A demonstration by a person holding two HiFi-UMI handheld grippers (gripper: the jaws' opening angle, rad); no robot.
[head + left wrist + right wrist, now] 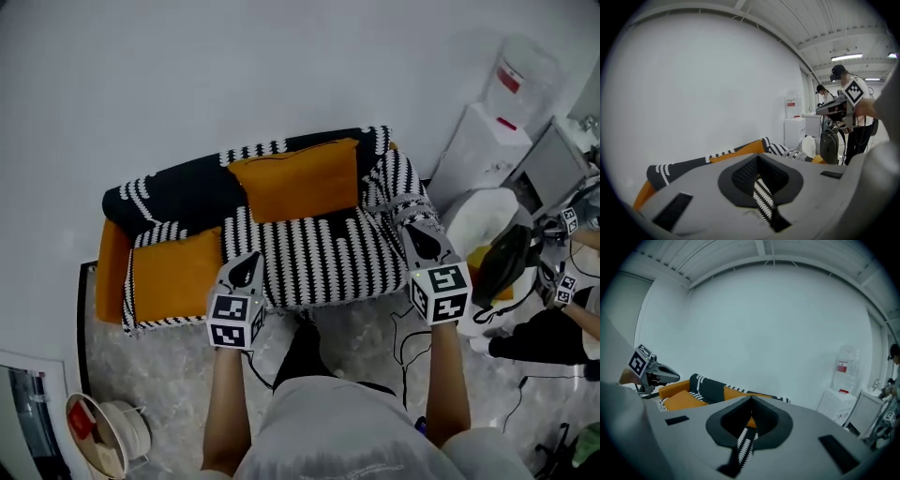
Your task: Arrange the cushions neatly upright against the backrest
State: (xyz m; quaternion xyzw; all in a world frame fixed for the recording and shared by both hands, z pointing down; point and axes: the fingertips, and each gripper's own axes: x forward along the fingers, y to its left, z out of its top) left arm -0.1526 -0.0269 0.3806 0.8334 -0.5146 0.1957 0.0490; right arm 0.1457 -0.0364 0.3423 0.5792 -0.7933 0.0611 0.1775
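Observation:
A small orange sofa (112, 272) stands against the white wall. A large black-and-white striped cushion (319, 248) lies across its seat. My left gripper (246, 268) is shut on the cushion's front left edge, and my right gripper (418, 234) is shut on its right edge. In the left gripper view striped fabric (764, 199) is pinched between the closed jaws; the right gripper view shows the same striped fabric (745, 444). An orange cushion (295, 183) leans on the backrest behind it. A black cushion with white stripes (178, 197) sits at the back left.
A water dispenser (478, 155) with a bottle (520, 75) stands right of the sofa, beside a white bin (483, 216). Another person (553, 333) with grippers is at the far right. Cables (403, 328) lie on the floor. A white appliance (108, 431) sits at lower left.

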